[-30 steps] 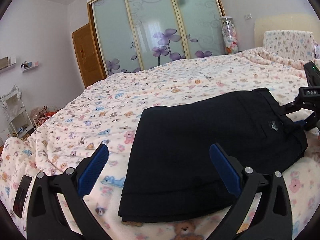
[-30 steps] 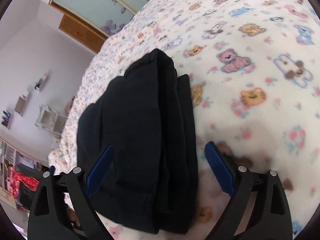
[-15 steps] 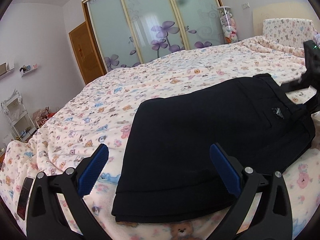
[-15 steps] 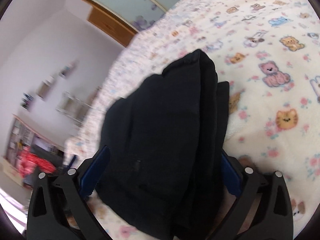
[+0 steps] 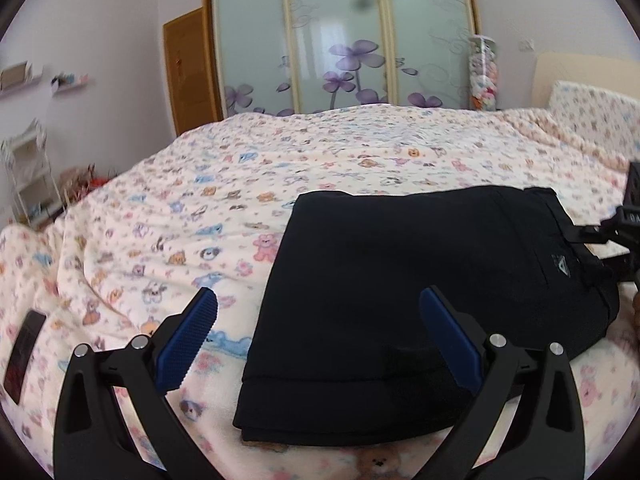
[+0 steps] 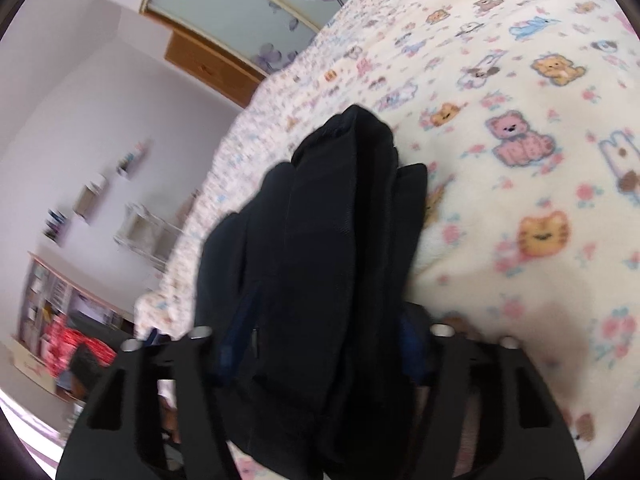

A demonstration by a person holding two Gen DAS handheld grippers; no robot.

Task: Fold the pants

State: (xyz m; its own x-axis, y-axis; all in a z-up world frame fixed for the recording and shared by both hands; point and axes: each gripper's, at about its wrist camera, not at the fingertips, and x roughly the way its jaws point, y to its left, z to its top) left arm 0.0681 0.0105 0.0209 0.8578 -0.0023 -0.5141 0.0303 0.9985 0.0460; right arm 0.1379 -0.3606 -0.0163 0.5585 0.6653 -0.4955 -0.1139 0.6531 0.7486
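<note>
Pants: black, folded, lying on bed, centre-right of frame | left claw: spread wide, lower frame, holding nothing | right claw: narrowed onto pants' waistband end, lower centre of frame.

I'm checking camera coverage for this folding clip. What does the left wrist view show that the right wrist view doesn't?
Only the left wrist view shows the left gripper, open above the folded pants' hem end, the small logo patch, the jar of soft toys and a dark phone. Only the right wrist view shows the right gripper, its fingers either side of the stacked layers, and a bookshelf. Both show the pants, the teddy-print blanket and the wardrobe doors.
</note>
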